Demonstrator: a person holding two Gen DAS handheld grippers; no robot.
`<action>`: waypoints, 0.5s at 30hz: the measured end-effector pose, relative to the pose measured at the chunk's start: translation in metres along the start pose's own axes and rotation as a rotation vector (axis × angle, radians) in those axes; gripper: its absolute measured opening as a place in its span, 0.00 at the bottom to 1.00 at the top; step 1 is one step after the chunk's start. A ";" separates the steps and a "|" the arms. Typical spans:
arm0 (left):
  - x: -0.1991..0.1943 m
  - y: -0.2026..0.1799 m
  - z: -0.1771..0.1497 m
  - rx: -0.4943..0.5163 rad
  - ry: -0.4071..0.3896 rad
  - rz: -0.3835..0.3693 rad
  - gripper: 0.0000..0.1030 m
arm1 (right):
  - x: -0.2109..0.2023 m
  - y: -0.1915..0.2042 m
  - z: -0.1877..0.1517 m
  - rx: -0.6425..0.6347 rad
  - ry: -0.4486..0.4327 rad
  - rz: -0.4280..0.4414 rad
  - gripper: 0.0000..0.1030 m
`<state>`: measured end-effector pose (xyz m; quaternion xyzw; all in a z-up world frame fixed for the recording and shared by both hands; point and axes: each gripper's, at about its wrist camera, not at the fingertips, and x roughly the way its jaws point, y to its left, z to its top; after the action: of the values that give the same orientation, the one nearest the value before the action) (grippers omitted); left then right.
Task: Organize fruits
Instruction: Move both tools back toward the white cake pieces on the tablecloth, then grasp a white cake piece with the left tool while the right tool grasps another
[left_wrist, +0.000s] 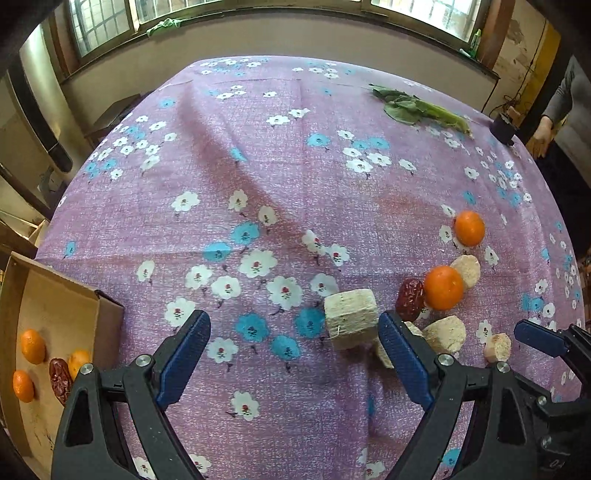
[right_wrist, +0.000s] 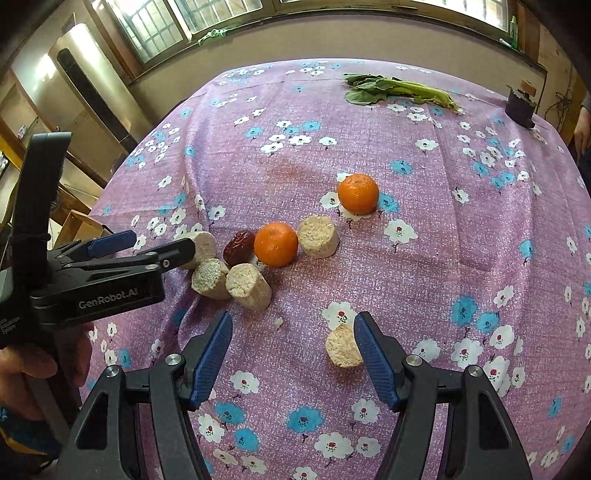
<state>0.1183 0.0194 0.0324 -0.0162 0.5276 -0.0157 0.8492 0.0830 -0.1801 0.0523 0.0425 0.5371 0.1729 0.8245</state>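
Observation:
Two tangerines lie on the purple floral cloth, a near one (right_wrist: 276, 244) (left_wrist: 443, 287) and a far one (right_wrist: 358, 194) (left_wrist: 469, 228). A red date (right_wrist: 239, 246) (left_wrist: 410, 299) touches the near one. Several beige puffed-rice rolls (right_wrist: 248, 286) (left_wrist: 351, 324) lie around them. A cardboard box (left_wrist: 55, 306) at the left holds three tangerines (left_wrist: 32, 346) and a date (left_wrist: 60, 379). My left gripper (left_wrist: 293, 354) is open and empty, its right finger beside a roll. My right gripper (right_wrist: 293, 354) is open and empty, a roll (right_wrist: 343, 346) against its right finger.
A leafy green vegetable (right_wrist: 399, 90) (left_wrist: 417, 109) lies at the far side of the table. A small dark pot (right_wrist: 520, 105) (left_wrist: 502, 127) stands at the far right corner. A person stands at the right edge (left_wrist: 554, 122). The table's edges fall away all round.

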 end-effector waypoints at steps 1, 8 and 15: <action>-0.003 0.006 0.000 -0.003 -0.010 0.012 0.89 | 0.001 0.001 0.001 -0.003 -0.002 0.005 0.71; -0.009 0.021 -0.005 -0.013 -0.007 0.002 0.89 | 0.017 0.013 0.002 -0.044 0.015 0.026 0.71; -0.008 0.002 -0.008 0.052 -0.017 -0.049 0.89 | 0.022 0.019 0.005 -0.101 0.017 0.035 0.71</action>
<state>0.1076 0.0217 0.0359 -0.0072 0.5193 -0.0500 0.8531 0.0908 -0.1539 0.0397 0.0087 0.5338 0.2144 0.8179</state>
